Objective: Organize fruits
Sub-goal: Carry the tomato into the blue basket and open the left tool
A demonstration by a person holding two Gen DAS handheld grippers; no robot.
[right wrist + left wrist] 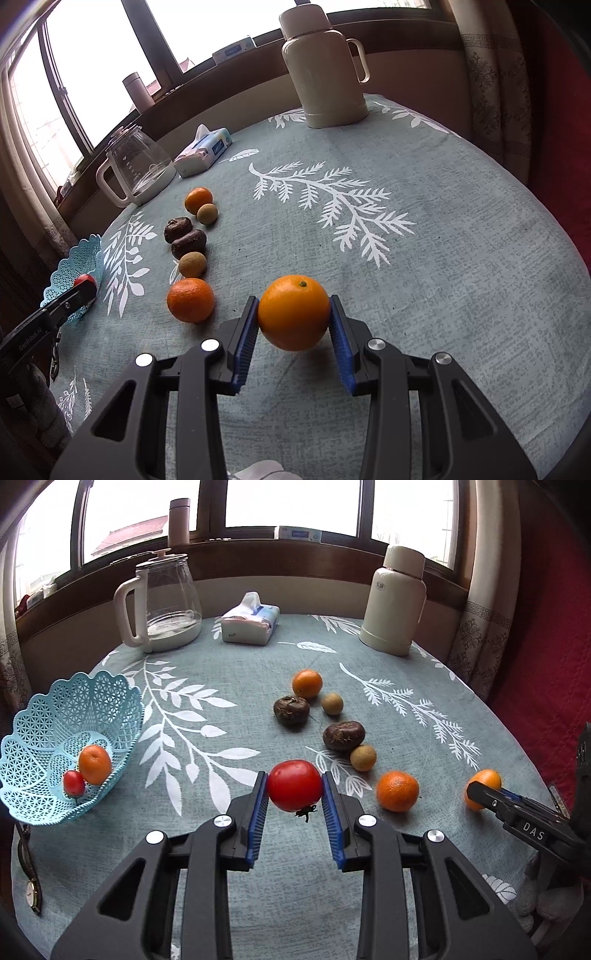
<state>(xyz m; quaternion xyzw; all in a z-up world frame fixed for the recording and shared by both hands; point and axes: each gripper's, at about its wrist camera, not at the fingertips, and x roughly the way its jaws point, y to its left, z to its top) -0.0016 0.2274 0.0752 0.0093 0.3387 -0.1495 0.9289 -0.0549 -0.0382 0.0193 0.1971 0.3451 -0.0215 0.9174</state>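
My left gripper (294, 788) is shut on a red tomato (294, 784), held stem-down above the tablecloth. My right gripper (294, 314) is shut on an orange (293, 317), lifted slightly so that a shadow lies beneath it; the same orange (485, 784) shows at the right in the left wrist view. A light blue lattice basket (44, 716) at the left holds an orange (94, 764) and a small tomato (74, 782). Loose on the cloth lie two oranges (398, 791) (307, 684), two dark brown fruits (291, 709) (343, 735) and two small tan fruits (331, 703) (363, 757).
A glass kettle (166, 602), a tissue pack (250, 622) and a cream thermos (393, 602) stand along the far edge of the round table (424, 686). A wristwatch (31, 878) lies at the table's left edge. Windows and a sill run behind.
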